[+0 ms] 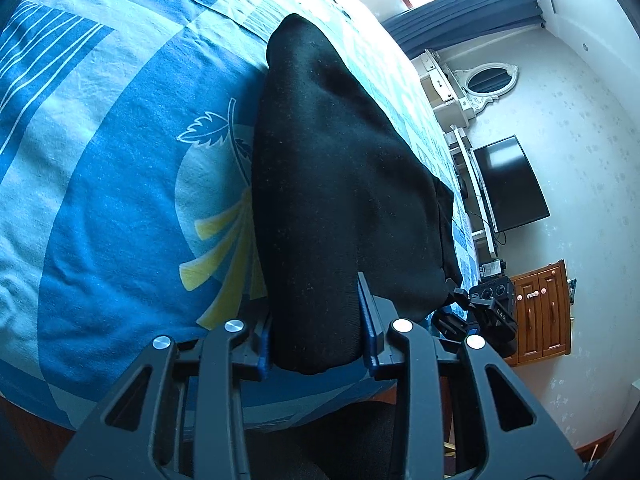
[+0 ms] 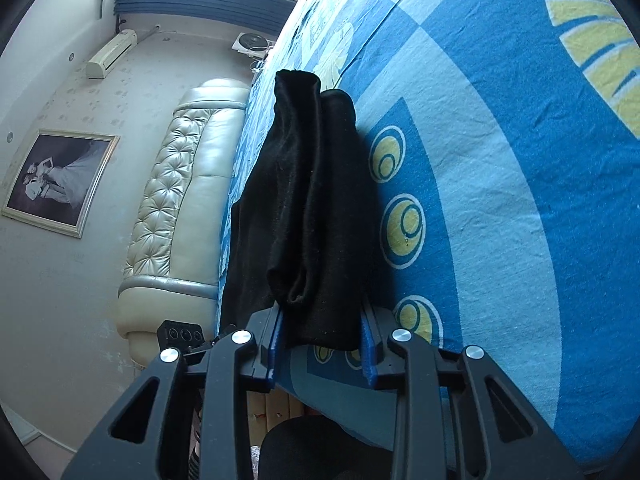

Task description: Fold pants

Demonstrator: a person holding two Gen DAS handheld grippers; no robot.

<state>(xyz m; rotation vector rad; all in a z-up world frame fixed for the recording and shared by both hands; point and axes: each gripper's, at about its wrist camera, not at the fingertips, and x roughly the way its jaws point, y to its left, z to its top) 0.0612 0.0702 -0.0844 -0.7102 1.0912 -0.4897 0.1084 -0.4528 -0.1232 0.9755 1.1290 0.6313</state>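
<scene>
Black pants [image 1: 340, 184] lie in a folded bundle on the blue patterned bed sheet [image 1: 120, 184]. My left gripper [image 1: 316, 320] has its blue-padded jaws on either side of the near end of the pants, closed on the cloth. In the right wrist view the pants [image 2: 312, 200] show stacked folds, and my right gripper [image 2: 322, 344] holds their near end between its jaws. The right gripper [image 1: 486, 312] also shows in the left wrist view at the far side of the bundle. The left gripper's body [image 2: 184, 334] shows in the right wrist view.
The bed sheet [image 2: 500, 184] covers a wide bed with its front edge close to both grippers. A tufted cream headboard [image 2: 184, 208] is on one side. A black TV [image 1: 508, 184], a white shelf and a wooden cabinet [image 1: 540, 312] stand by the wall.
</scene>
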